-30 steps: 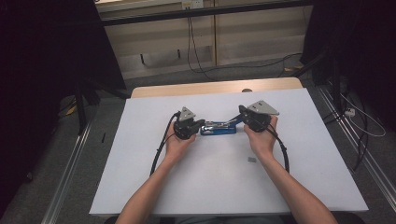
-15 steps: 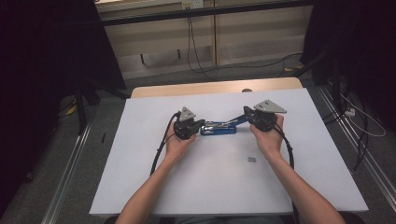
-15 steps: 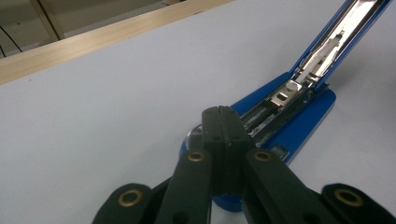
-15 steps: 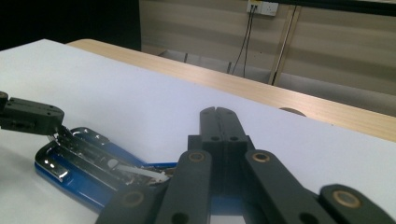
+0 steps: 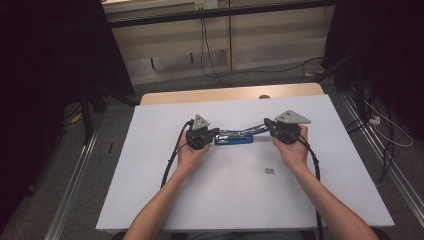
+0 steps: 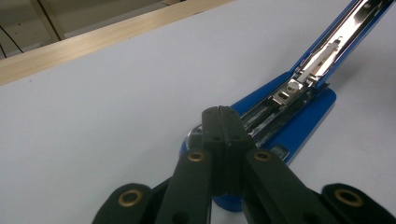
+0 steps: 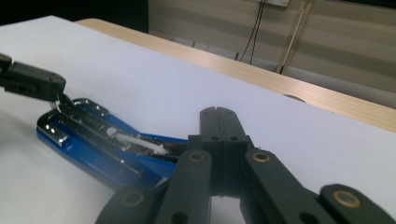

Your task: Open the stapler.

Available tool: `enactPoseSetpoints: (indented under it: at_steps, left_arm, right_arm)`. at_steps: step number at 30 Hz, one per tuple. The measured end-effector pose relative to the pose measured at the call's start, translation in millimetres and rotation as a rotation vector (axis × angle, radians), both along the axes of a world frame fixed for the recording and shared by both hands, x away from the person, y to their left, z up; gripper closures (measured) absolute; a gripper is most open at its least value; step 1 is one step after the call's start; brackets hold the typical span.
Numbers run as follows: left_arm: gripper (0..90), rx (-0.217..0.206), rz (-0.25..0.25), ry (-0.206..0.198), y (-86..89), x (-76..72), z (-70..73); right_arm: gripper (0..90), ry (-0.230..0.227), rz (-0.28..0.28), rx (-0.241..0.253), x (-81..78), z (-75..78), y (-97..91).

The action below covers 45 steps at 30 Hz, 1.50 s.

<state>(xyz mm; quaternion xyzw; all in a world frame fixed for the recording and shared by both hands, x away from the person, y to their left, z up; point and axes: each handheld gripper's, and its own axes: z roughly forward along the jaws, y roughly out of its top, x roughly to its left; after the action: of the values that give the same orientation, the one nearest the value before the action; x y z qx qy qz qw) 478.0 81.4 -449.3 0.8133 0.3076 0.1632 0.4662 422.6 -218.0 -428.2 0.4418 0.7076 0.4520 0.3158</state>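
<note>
White sheeting covers the table [image 5: 150,200], giving a flat work surface. Nearest the person, at 6 o'clock of the sheet, both forearms enter and diverge toward the centre. A small grey staple block [image 5: 269,171] lies loose at 5 o'clock of the stapler, apart from it, probably set within reach for reloading.

At the centre lies a blue stapler [image 5: 234,139], opened. The left gripper [image 5: 214,133], jaws pressed together with no gap, bears down on the base end at 9 o'clock, judged to pin the base against the sheet. The right gripper [image 5: 267,124], jaws likewise closed, sits at the 3 o'clock end, where the chrome top arm [image 5: 250,131] rises; whether it clamps the arm or only props it cannot be told. This split exposes the staple channel [image 6: 280,100].

Beyond, at 12 o'clock, runs the bare wooden table edge [image 5: 225,94].
</note>
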Motion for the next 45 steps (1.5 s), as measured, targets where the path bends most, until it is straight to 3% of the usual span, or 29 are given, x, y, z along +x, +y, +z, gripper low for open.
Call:
enactPoseSetpoints:
  at_steps: [13, 22, 30, 45]
  left_arm:
    - [90.0, -0.003, -0.001, 0.003, 0.3, 0.6, 0.1]
    - [90.0, -0.006, 0.000, 0.008, 0.5, 0.9, 0.1]
    - [90.0, 0.001, 0.003, 0.008, -0.1, 0.9, 0.8]
    - [90.0, -0.025, -0.001, 0.014, 1.9, 1.7, 1.8]
  right_arm:
    - [90.0, 0.002, 0.018, 0.001, -6.4, -6.6, -7.2]
    - [90.0, 0.036, 0.006, -0.006, -5.0, -15.2, -11.6]
    - [90.0, 0.040, 0.003, -0.012, -4.8, -19.4, -11.5]
    - [90.0, 0.053, -0.001, 0.019, -4.6, -19.2, -14.3]
